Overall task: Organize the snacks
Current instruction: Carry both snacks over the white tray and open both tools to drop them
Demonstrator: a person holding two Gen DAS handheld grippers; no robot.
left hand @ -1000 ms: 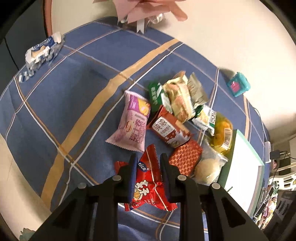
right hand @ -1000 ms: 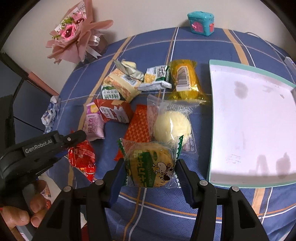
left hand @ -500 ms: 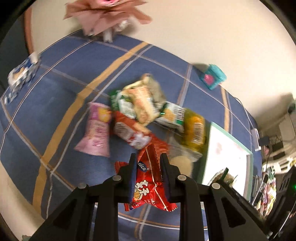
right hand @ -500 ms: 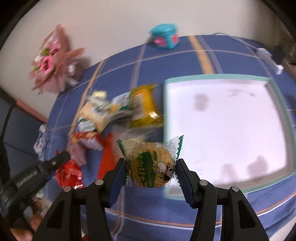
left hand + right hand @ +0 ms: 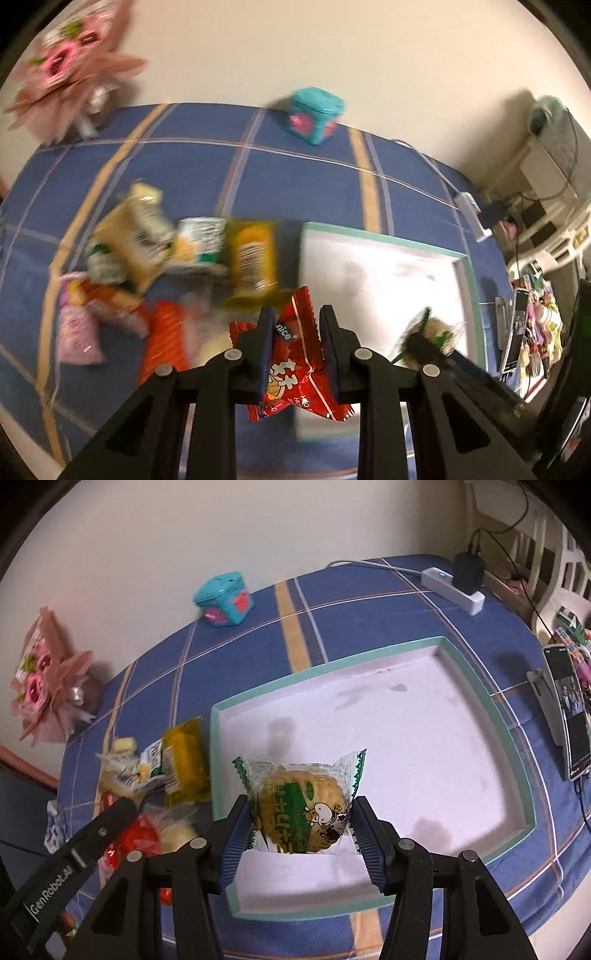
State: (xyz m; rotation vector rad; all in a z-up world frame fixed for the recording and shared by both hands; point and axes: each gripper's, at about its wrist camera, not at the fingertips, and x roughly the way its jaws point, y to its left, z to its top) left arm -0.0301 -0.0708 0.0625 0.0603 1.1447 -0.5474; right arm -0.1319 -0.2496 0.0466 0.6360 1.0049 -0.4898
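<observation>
My left gripper point(image 5: 296, 332) is shut on a red snack packet point(image 5: 295, 365), held in the air at the left rim of the white tray point(image 5: 384, 273). My right gripper point(image 5: 300, 823) is shut on a clear-wrapped round cookie with green print point(image 5: 303, 808), hanging over the near part of the white tray point(image 5: 406, 738). The cookie in the right gripper point(image 5: 428, 334) shows blurred at the right of the left wrist view. A pile of snack packets point(image 5: 177, 251) lies on the blue cloth left of the tray, seen also as the pile point(image 5: 162, 768) in the right wrist view.
A teal box point(image 5: 223, 600) and a pink bouquet point(image 5: 44, 698) stand at the back by the wall. A white power strip with a black plug point(image 5: 458, 587) lies behind the tray. A phone on a stand point(image 5: 565, 712) stands right of the tray.
Both grippers swung to the right with their packets, from over the snack pile to the white tray. The right gripper's cookie now hangs over the tray's inside.
</observation>
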